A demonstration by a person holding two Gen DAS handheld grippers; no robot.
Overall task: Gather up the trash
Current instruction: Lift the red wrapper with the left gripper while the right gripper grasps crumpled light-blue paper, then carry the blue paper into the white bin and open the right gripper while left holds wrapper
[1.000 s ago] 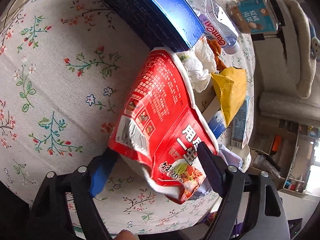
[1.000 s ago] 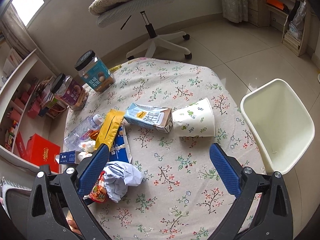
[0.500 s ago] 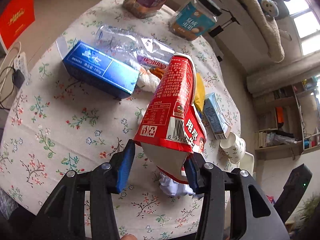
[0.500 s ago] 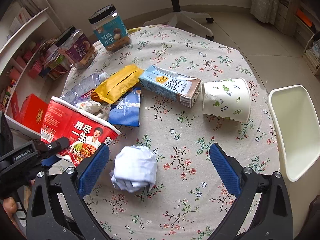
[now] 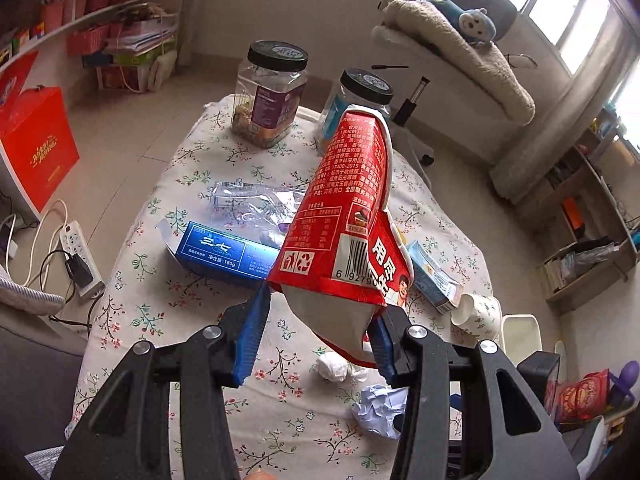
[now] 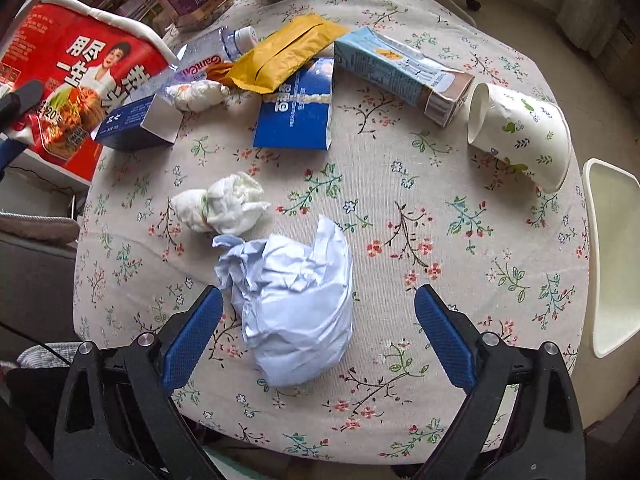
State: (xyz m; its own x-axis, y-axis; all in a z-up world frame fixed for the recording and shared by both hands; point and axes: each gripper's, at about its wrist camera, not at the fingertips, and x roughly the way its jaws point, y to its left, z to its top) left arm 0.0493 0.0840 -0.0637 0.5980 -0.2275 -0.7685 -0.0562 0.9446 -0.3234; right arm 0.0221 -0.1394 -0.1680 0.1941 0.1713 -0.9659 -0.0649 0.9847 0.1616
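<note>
Pinching the flattened red noodle cup (image 5: 352, 216), the left tongs (image 5: 316, 328) hold it clear above the bench (image 5: 160, 304), its crushed rim end pointing away from the camera and its base between the blue pads. From the right wrist view the same red cup (image 6: 80, 80) shows at the upper left, off the cloth.

Spread wide, the right tongs (image 6: 316, 336) have just been closing a little; they straddle a crumpled pale blue paper ball (image 6: 292, 308) that lies on the flowered cloth between the pads, neither pad touching it. Just beyond the ball lies a white tissue wad (image 6: 220, 208), touching or nearly touching it.

Farther back on the bench sit a blue toothpaste box (image 6: 132, 124), a crushed clear bottle (image 6: 200, 60), a yellow wrapper (image 6: 288, 52), a blue flat packet (image 6: 296, 112), a light blue milk carton (image 6: 400, 72) lying on its side, and a tipped paper cup (image 6: 520, 136) whose mouth meets the carton's brown end. Two black-lidded jars (image 5: 272, 96) stand at the far edge. A white bin (image 6: 612, 256) stands beside the bench, on the right.
</note>
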